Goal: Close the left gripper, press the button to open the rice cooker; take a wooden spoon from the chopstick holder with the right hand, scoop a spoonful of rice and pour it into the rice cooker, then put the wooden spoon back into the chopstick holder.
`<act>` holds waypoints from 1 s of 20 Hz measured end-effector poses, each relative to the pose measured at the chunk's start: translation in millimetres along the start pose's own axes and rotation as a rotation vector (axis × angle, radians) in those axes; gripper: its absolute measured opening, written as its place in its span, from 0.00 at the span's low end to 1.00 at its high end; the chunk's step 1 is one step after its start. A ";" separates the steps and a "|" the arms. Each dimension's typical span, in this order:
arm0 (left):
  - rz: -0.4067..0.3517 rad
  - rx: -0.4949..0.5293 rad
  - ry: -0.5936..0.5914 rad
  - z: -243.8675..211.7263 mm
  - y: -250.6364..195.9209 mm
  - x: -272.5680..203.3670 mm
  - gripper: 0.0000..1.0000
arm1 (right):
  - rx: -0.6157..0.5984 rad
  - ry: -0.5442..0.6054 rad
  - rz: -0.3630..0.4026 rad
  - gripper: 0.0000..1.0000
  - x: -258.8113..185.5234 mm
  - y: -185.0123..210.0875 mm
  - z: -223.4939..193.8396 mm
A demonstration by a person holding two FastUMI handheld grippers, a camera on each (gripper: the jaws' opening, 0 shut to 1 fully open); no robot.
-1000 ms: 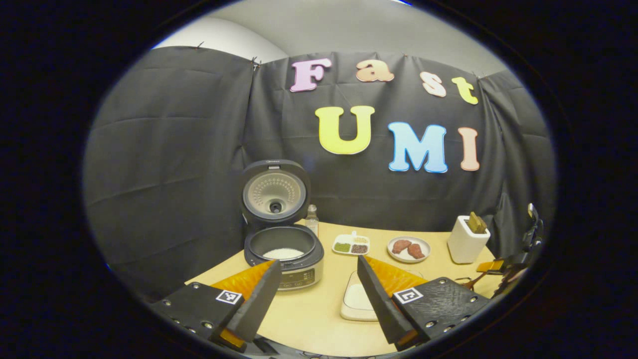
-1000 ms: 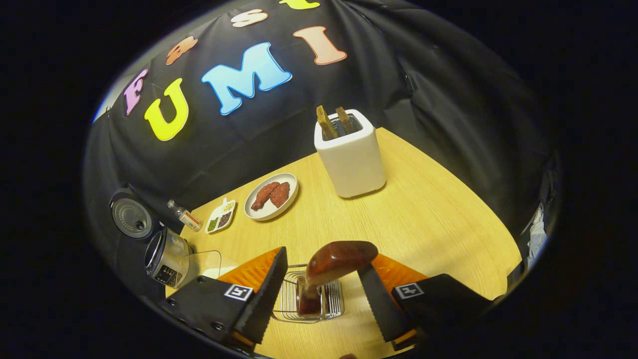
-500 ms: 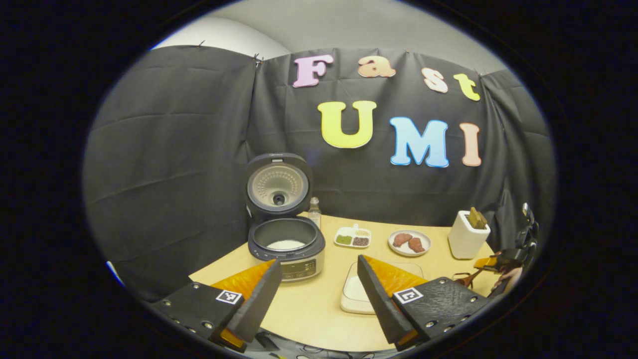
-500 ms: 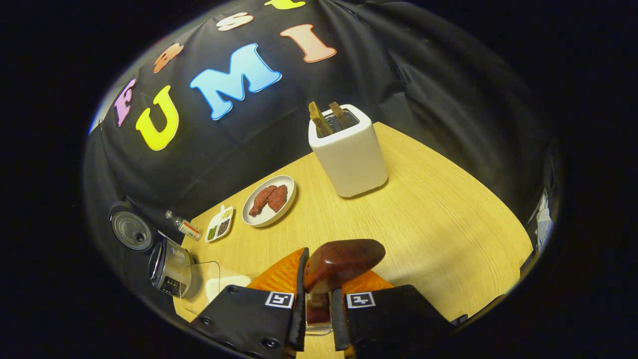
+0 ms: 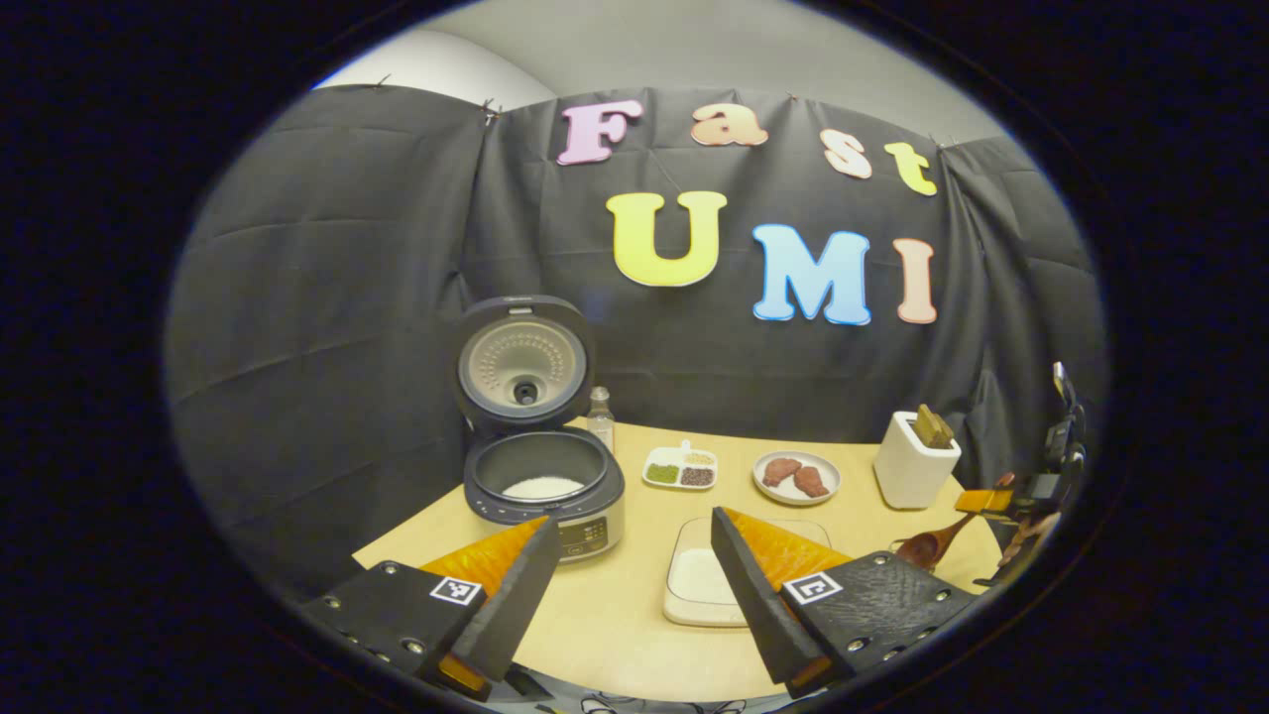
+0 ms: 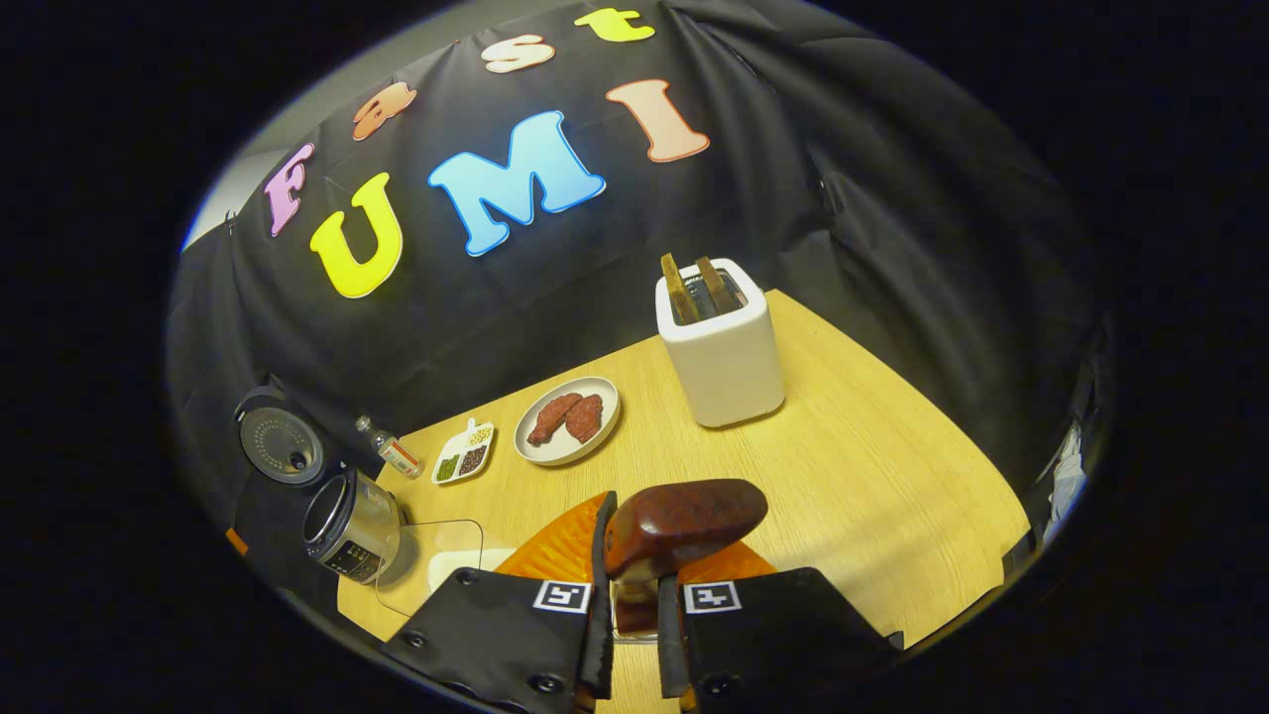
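Left tool [image 5: 630,585]: released, its two fingers spread wide and holding nothing, poised above the near edge of the light wooden tabletop [image 5: 634,615].
Right tool [image 6: 630,635]: clenched on the handle of the dark reddish-brown wooden spoon [image 6: 684,516], both fingers pressing on it from either side; the spoon's rounded bowl stands just above the fingertips.
Right tool, left gripper view: seen at the far right edge [image 5: 991,501], with the spoon [image 5: 927,548] slanting down from it, bowl low and near the tabletop.
Chopstick holder: a little of a wire rack shows between the right tool's fingers below the spoon, too hidden to tell whether the spoon is inside it.
Rice cooker: the round grey and silver rice cooker [image 5: 543,486] stands at the far left of the tabletop with its lid [image 5: 523,362] swung up and open; white rice lies in the bottom of its inner pot.
Rice tray: a clear rectangular tray of white rice [image 5: 699,585] lies flat just right of the cooker, between the left tool's fingers in that view.
Behind the tray: a small clear bottle [image 5: 599,418] beside the cooker, a white divided dish of green and dark grains [image 5: 679,469], and a white plate with two reddish-brown pieces of meat [image 5: 796,478].
Far right: a white toaster [image 6: 721,357] with two brown slices standing upright in its slots.
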State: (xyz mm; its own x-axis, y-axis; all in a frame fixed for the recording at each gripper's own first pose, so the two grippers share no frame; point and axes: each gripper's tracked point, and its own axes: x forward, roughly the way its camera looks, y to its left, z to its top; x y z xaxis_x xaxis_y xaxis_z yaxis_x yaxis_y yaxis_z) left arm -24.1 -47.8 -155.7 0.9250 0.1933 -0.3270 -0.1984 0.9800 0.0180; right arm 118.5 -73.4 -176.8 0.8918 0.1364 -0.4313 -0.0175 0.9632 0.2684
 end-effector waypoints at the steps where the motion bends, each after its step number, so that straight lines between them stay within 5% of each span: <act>1: -0.028 0.000 0.002 1.0 -1.2 8.5 0.93 | 0.001 -0.016 -0.017 0.20 -5.9 2.1 6.7; 11: -0.279 -0.009 -0.064 34.3 24.6 63.8 0.94 | -0.037 -0.184 -0.172 0.20 -53.1 55.2 52.9; 20: -0.328 0.005 -0.071 25.2 96.6 89.9 0.94 | -0.087 -0.223 -0.101 0.20 -37.9 165.3 42.1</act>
State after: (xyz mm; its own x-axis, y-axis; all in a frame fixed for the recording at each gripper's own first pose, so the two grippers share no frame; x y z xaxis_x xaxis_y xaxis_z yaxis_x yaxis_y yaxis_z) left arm 48.0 65.4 -159.6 0.9595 -0.1298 -0.2499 0.1150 0.9907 -0.0728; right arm 100.8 70.8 -79.9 0.9684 -0.0069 -0.2495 0.0468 0.9869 0.1544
